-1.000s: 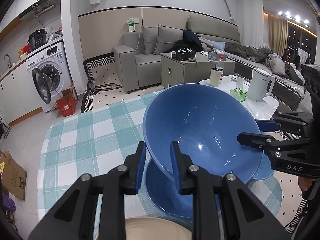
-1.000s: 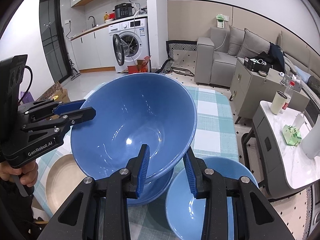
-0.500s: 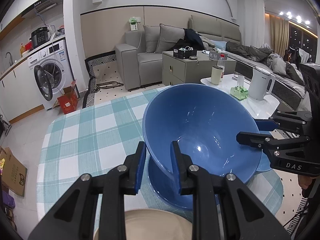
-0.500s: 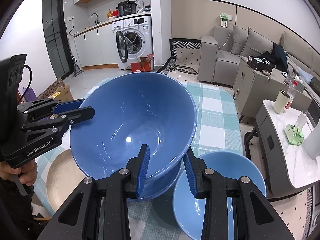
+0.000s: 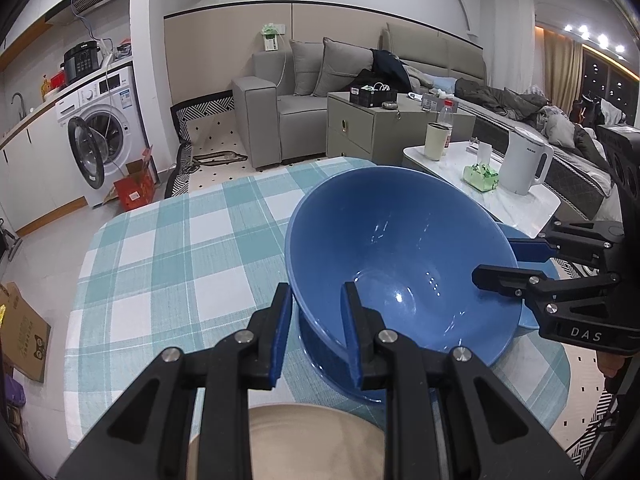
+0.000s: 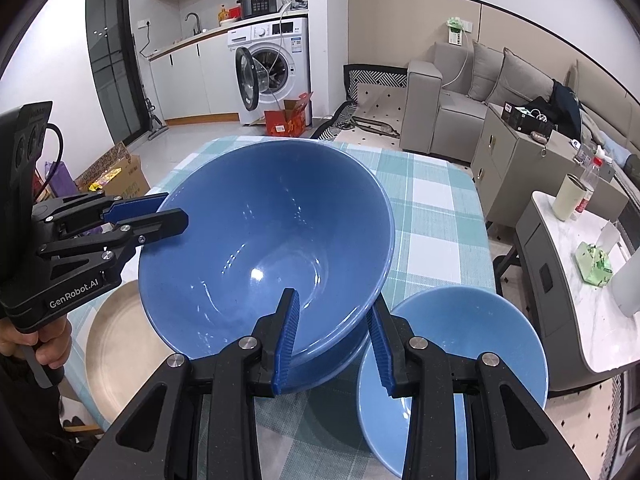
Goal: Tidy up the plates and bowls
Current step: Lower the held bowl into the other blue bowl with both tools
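Both claws — left claw [image 5: 314, 330] (right claw [image 6: 332, 338]) — grip bowl [image 6: 264, 248].

Washing machine [image 6: 272, 68] (door open), grey sofa [image 5: 296, 100], white kettle [image 5: 524, 164].

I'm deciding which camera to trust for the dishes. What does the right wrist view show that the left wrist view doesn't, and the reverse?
Only the right wrist view shows the light blue shallow bowl nearly whole, beside the held bowl, and most of the beige round plate.

Only the left wrist view shows the white electric kettle whole on the side table.

Both show the large deep blue bowl clamped at opposite rims by the left gripper and right gripper, above a dark blue dish on the checked tablecloth.
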The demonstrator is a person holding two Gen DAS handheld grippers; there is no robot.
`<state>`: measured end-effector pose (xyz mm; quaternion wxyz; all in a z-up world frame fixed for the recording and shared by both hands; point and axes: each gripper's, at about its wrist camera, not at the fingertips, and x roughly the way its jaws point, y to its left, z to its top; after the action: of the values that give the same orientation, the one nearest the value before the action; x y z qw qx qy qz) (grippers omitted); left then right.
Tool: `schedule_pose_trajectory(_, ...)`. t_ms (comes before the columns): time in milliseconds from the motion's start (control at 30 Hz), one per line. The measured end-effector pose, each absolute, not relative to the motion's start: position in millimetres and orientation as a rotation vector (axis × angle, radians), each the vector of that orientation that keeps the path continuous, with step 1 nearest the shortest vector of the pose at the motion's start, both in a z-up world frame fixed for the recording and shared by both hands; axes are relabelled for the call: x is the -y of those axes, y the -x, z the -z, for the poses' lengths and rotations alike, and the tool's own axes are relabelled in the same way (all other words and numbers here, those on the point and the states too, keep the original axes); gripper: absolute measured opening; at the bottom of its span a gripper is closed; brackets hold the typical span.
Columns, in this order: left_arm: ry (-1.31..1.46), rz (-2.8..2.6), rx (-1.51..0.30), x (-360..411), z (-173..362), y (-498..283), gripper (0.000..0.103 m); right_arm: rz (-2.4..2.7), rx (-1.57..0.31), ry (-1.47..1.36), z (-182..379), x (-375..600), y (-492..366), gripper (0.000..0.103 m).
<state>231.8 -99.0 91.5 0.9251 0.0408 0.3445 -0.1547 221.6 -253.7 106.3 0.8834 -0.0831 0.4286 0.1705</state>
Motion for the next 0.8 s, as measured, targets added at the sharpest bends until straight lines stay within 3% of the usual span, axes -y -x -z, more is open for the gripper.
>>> schedule_pose_trajectory(800, -0.091, 0.315, -0.769, 100.5, -64.7, -235.9, 0.022, -0.333, -0.950, 0.221, -71.5, 249.4, -224.0, 0.035)
